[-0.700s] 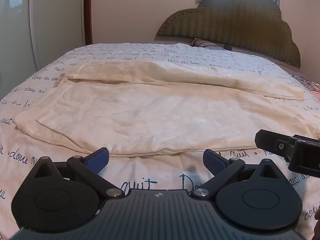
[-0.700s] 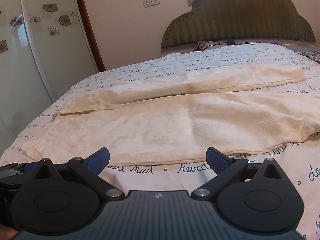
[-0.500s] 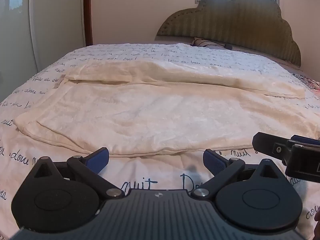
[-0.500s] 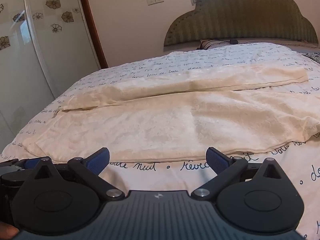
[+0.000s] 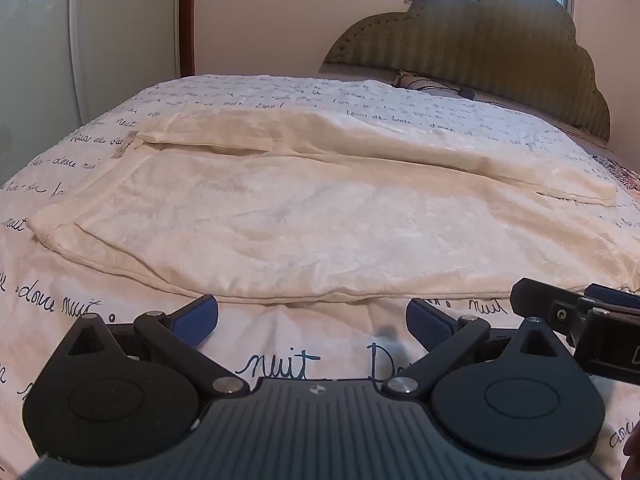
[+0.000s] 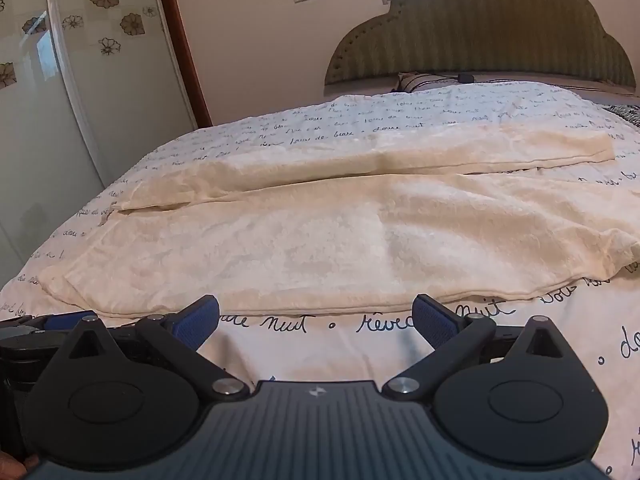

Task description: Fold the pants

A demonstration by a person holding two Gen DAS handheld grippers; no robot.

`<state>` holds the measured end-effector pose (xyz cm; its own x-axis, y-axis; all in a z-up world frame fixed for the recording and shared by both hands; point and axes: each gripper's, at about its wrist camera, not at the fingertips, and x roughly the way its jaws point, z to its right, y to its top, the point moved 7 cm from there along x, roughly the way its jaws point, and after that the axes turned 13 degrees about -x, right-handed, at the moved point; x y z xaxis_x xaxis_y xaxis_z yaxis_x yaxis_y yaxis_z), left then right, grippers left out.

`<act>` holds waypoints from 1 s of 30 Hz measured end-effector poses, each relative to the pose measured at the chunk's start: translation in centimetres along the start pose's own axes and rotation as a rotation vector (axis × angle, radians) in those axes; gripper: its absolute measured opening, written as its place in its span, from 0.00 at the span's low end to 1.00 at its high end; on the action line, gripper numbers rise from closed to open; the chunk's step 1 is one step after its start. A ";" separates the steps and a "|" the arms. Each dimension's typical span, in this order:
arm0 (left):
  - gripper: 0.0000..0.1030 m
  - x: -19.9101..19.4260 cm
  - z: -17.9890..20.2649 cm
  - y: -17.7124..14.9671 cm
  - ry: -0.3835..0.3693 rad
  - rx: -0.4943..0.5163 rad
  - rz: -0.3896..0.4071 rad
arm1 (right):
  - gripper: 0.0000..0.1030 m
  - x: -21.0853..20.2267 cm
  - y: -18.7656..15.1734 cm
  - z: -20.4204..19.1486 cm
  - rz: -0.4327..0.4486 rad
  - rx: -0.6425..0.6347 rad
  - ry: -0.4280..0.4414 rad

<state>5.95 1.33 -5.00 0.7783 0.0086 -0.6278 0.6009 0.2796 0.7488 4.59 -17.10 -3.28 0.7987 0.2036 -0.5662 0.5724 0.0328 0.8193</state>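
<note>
Cream pants (image 5: 320, 216) lie spread flat across the bed, waist at the left, legs running to the right; they also show in the right wrist view (image 6: 320, 240). My left gripper (image 5: 312, 320) is open and empty, just short of the pants' near edge. My right gripper (image 6: 316, 320) is open and empty, also just short of the near edge, further right. The right gripper's side shows in the left wrist view (image 5: 576, 320), and the left gripper's side in the right wrist view (image 6: 40, 328).
The bed has a white cover with dark script lettering (image 5: 280, 364). A green padded headboard (image 5: 500, 48) and a pillow (image 6: 424, 80) are at the far end. A glass wardrobe door with flower prints (image 6: 80, 80) stands to the left.
Both grippers have dropped a little lower and closer to the pants' near edge. The pants have not moved.
</note>
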 end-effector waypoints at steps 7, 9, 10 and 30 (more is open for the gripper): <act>0.99 0.2 -0.2 0.0 0.019 0.006 -0.004 | 1.00 0.1 -0.1 -0.1 -0.009 0.000 0.007; 0.99 0.1 -0.1 -0.1 0.021 0.009 -0.006 | 1.00 0.2 -0.2 0.0 -0.011 0.001 0.008; 0.99 0.1 -0.1 -0.1 0.023 0.010 -0.006 | 1.00 0.2 -0.2 0.0 -0.011 0.002 0.008; 0.99 -0.2 0.3 -0.2 0.014 0.038 0.001 | 1.00 0.2 -0.5 -0.5 -0.016 0.002 0.033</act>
<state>5.79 1.02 -4.97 0.7768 0.0220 -0.6294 0.6065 0.2427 0.7571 4.35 -16.60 -3.76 0.7832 0.2352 -0.5756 0.5851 0.0341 0.8102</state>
